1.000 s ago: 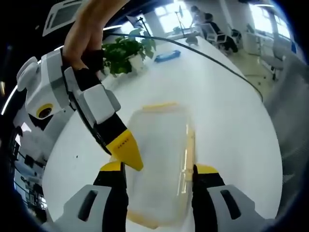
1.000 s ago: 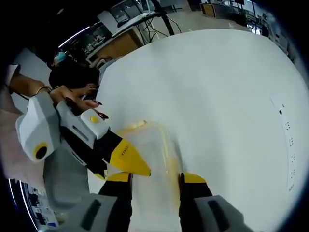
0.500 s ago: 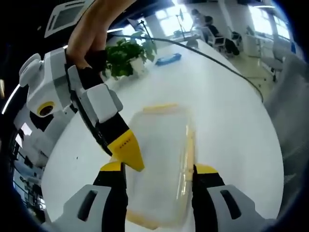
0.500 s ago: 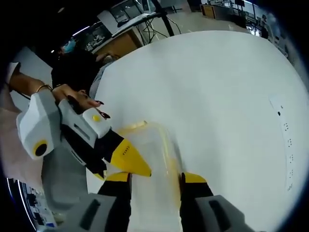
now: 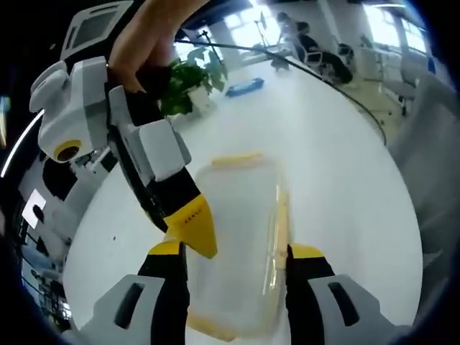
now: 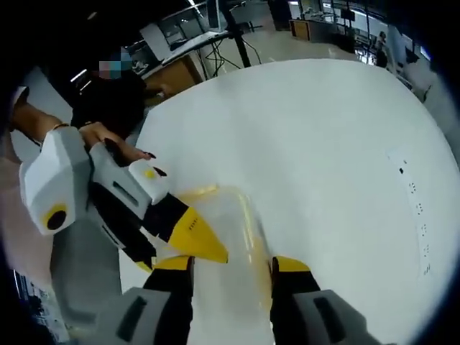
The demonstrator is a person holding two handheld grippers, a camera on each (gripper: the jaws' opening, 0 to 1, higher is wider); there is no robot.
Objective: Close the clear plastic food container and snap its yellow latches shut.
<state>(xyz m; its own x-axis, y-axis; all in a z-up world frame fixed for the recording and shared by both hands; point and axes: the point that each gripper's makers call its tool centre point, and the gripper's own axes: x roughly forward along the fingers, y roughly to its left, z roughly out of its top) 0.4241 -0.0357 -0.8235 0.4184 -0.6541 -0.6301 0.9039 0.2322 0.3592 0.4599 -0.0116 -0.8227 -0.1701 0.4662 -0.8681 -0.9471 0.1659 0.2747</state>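
While both pairs of fingers stand parted and empty, the container [image 5: 237, 244] lies lengthwise between the left gripper [image 5: 237, 253], right gripper [image 5: 190, 226] touching its edge.

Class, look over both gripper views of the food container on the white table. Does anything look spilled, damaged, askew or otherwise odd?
Nothing stands out. The clear container lies flat on the white table with its lid on and yellow latches along its edges. No spill or crack shows. Both grippers, left and right, have open jaws set around it.

surface: white table [image 5: 345, 165] | on it: clear container [image 5: 241, 237], potted plant [image 5: 188, 80], blue item [image 5: 244, 87]
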